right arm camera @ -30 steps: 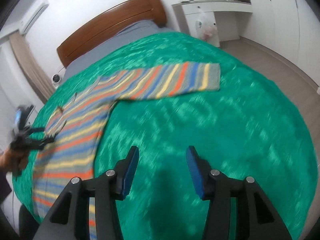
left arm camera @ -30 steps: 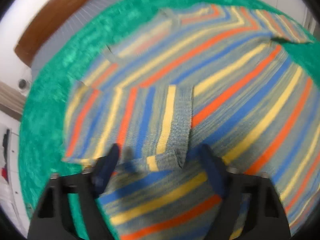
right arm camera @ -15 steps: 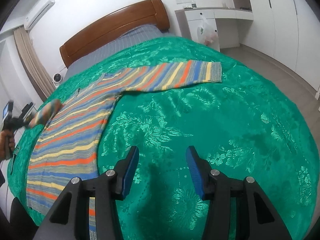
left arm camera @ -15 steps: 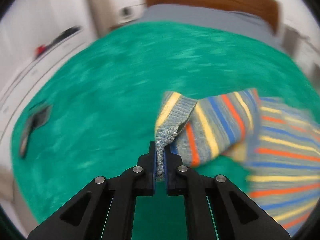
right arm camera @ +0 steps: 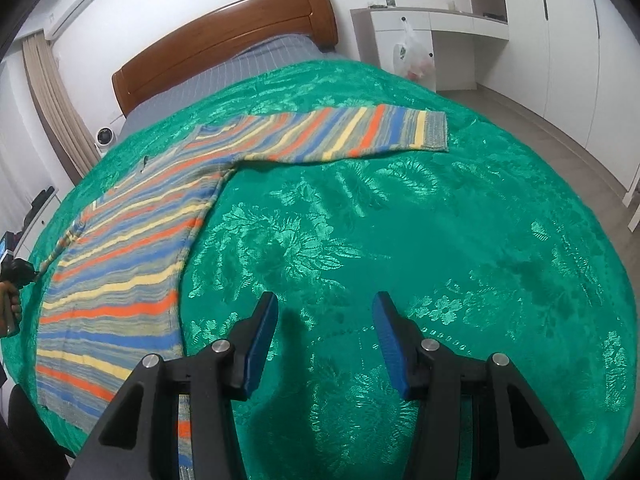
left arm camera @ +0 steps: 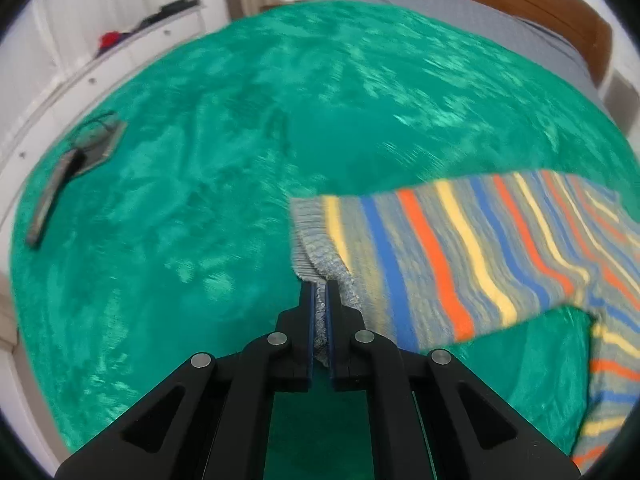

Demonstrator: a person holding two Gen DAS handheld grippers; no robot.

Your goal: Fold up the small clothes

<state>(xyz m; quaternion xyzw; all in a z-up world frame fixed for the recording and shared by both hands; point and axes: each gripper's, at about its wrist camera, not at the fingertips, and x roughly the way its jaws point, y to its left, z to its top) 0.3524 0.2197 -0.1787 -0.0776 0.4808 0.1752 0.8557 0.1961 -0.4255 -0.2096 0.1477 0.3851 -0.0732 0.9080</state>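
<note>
- Left wrist view: the left gripper (left arm camera: 319, 312) is pressed together on the grey ribbed cuff of the striped sweater (left arm camera: 460, 248), and that sleeve is lifted off the green bedspread (left arm camera: 200, 168) and stretches away to the right.
- A dark flat device with a cable (left arm camera: 76, 172) lies on the bedspread at the left, well apart from the sleeve; what it is cannot be told.
- Right wrist view: the right gripper (right arm camera: 325, 340) is spread wide with nothing between its blue pads (right arm camera: 262, 340), hovering over bare green bedspread (right arm camera: 440, 240).
- The sweater (right arm camera: 132, 248) lies flat along the left part of the bed, its other sleeve (right arm camera: 348, 132) stretched out to the right toward the white desk (right arm camera: 420, 32).
- A plastic bag (right arm camera: 412, 58) hangs at the desk front with something pale and reddish inside; the contents are too small to name.
- A wooden headboard (right arm camera: 224, 44) stands behind the bed.
</note>
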